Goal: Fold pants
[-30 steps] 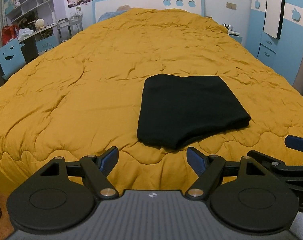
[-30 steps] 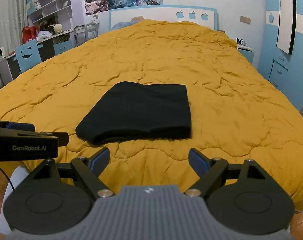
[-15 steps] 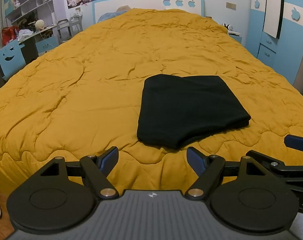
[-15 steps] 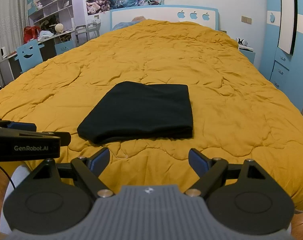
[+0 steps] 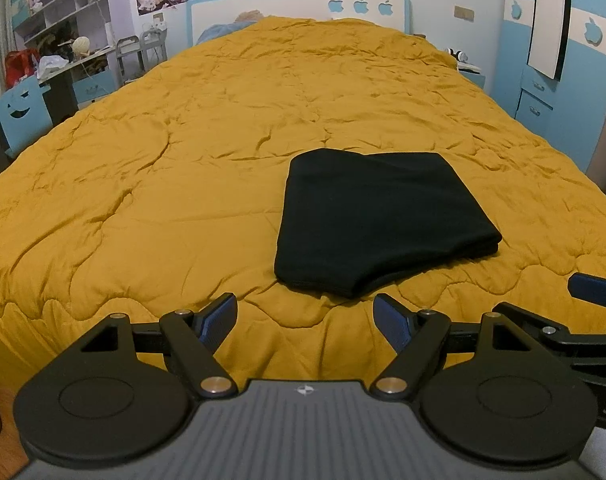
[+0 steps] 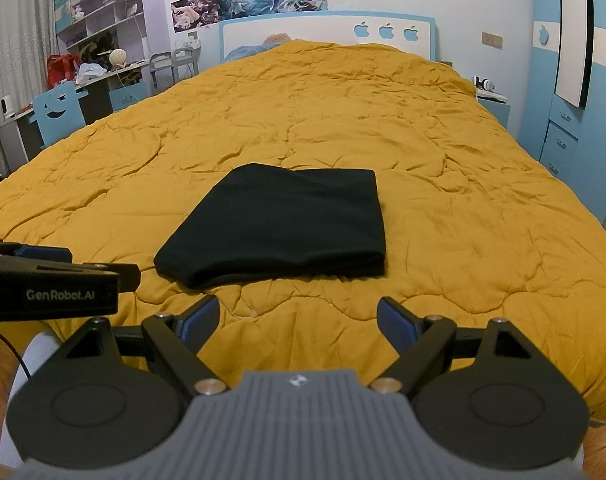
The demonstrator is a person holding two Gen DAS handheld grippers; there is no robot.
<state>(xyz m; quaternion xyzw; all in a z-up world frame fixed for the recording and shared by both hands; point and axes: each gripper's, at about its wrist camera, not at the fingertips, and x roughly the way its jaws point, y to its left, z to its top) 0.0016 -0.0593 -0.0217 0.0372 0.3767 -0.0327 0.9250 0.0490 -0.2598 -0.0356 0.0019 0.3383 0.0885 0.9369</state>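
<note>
The black pants [image 5: 379, 216] lie folded into a compact rectangle on the yellow quilt [image 5: 183, 168] near the bed's foot; they also show in the right wrist view [image 6: 283, 220]. My left gripper [image 5: 305, 316] is open and empty, held back from the pants above the bed's near edge. My right gripper [image 6: 297, 316] is open and empty, also short of the pants. The right gripper's side shows at the right edge of the left wrist view [image 5: 583, 320], and the left gripper's body shows at the left of the right wrist view [image 6: 51, 284].
The quilt [image 6: 423, 128] covers the whole bed up to the white and blue headboard [image 5: 303, 4]. A desk with shelves and a blue chair [image 6: 57, 112] stand at the left. A blue wardrobe [image 6: 575, 80] and a nightstand [image 6: 491, 100] stand at the right.
The right wrist view has lifted and shifted slightly, so the pants sit a little lower and further right in it. The left gripper has hardly moved. Both stay open.
</note>
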